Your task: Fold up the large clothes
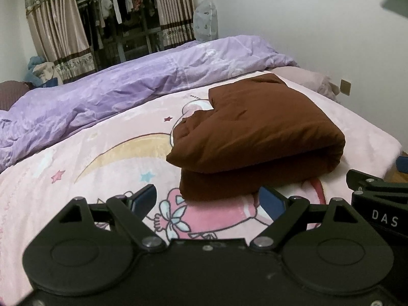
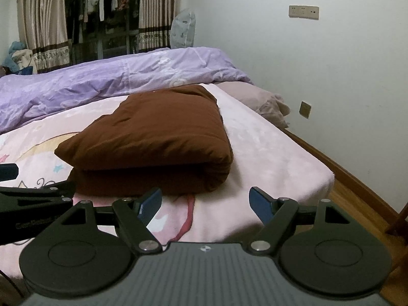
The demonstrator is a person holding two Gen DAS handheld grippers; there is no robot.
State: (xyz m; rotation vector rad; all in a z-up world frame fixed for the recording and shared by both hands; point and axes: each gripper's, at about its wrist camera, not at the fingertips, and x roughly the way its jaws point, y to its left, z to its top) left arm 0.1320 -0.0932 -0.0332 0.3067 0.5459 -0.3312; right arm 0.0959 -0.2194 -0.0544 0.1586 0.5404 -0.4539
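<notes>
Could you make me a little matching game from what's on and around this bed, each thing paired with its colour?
Things:
1. folded garment
2. duvet
3. blanket
4. tongs' pads

Colours:
A. pink with cartoon print
B. blue
C. brown
D. lilac

Pairs: 1-C, 2-D, 3-A, 4-B

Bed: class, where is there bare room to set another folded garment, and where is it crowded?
Free: pink blanket left of the brown bundle, up to the purple duvet; a narrower strip right of the bundle, to the bed edge. Crowded: the far side, under the duvet.
</notes>
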